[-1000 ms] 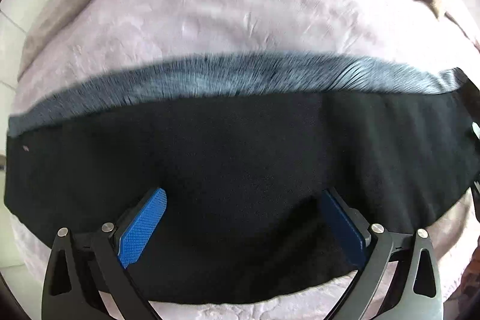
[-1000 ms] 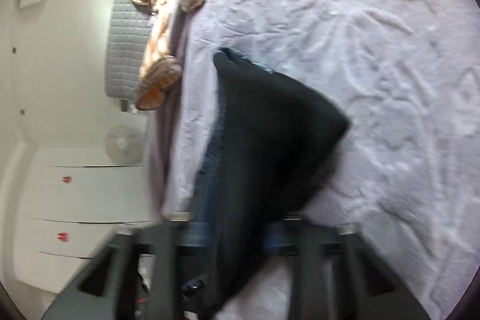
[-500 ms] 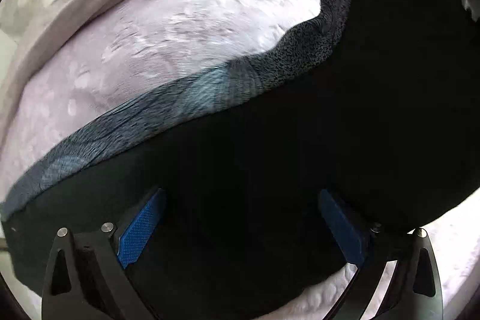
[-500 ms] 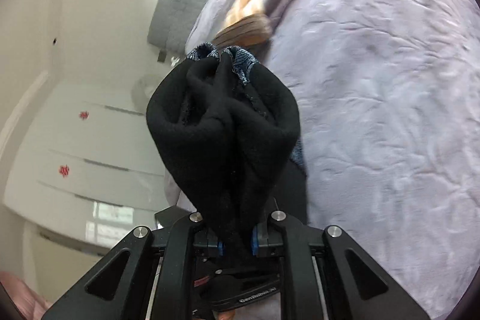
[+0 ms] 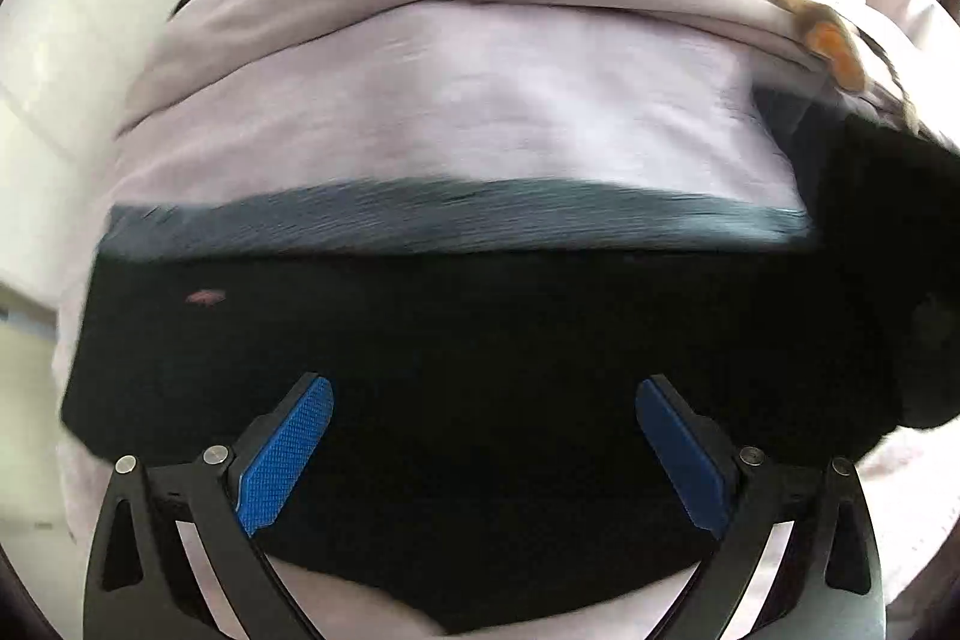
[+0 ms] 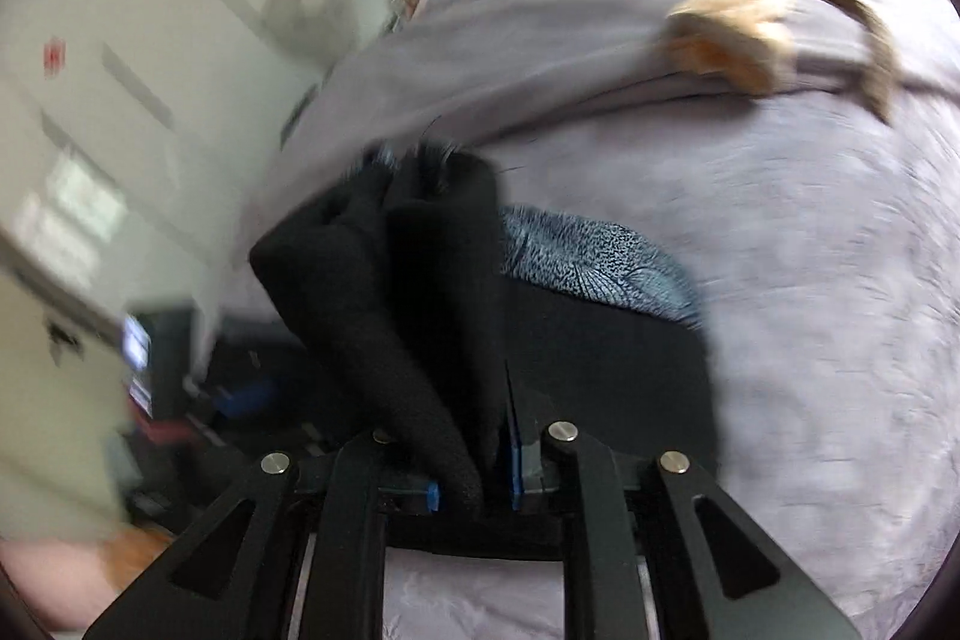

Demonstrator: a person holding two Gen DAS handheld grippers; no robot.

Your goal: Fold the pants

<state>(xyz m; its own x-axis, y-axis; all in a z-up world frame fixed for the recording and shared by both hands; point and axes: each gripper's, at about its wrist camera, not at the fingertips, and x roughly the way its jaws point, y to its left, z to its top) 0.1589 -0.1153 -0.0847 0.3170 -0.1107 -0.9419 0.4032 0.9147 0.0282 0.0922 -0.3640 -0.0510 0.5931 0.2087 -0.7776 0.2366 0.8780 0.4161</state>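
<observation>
Your right claw (image 6: 474,484), jaws just easing apart, gripped the black pants (image 6: 420,292); your left claw (image 5: 483,451) stood wide above them.

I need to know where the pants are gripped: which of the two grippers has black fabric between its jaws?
The right gripper: a bunch of the black pants sits between its nearly closed, just-opening jaws. The left gripper stands wide open above the flat pants.

Soft daylight, heavy motion blur, fisheye bending edges, dark vignette corners
</observation>
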